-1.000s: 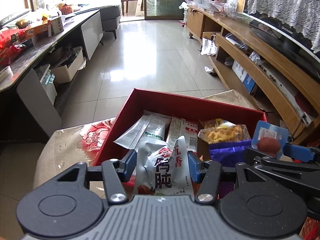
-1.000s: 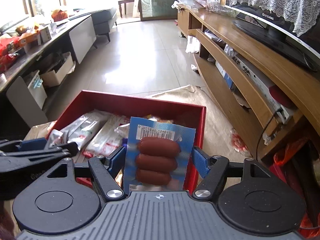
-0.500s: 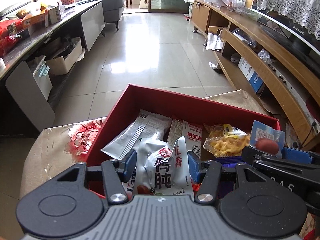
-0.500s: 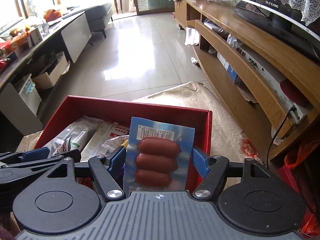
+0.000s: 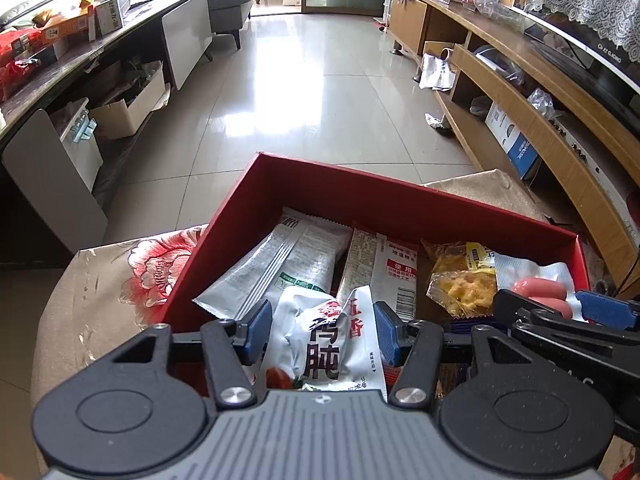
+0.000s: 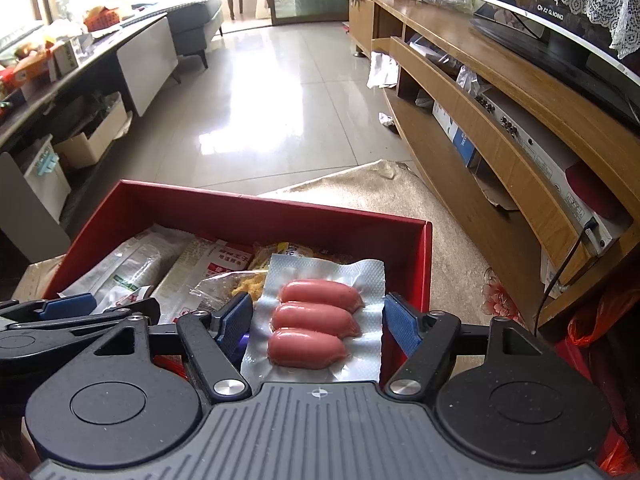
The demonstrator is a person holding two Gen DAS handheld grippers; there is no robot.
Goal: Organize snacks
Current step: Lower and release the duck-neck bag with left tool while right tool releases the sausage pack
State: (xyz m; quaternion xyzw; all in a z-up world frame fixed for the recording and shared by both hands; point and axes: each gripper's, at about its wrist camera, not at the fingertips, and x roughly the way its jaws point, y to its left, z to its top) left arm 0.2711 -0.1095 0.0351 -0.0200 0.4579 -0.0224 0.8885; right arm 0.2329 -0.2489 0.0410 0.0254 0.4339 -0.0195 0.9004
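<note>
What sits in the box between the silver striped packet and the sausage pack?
Left wrist view: a beige packet, then a yellow snack bag, between silver striped packet and sausage pack.

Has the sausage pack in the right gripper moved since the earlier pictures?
Yes. The sausage pack has tipped forward, lying flatter over the red box.

You see a red box (image 5: 384, 196), pink sausages (image 6: 316, 320) in silver film, a white pouch (image 5: 324, 344) with black characters, beige cloth (image 5: 92, 280) with red flowers.

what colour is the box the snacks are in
Red box, clearest in the left wrist view.
</note>
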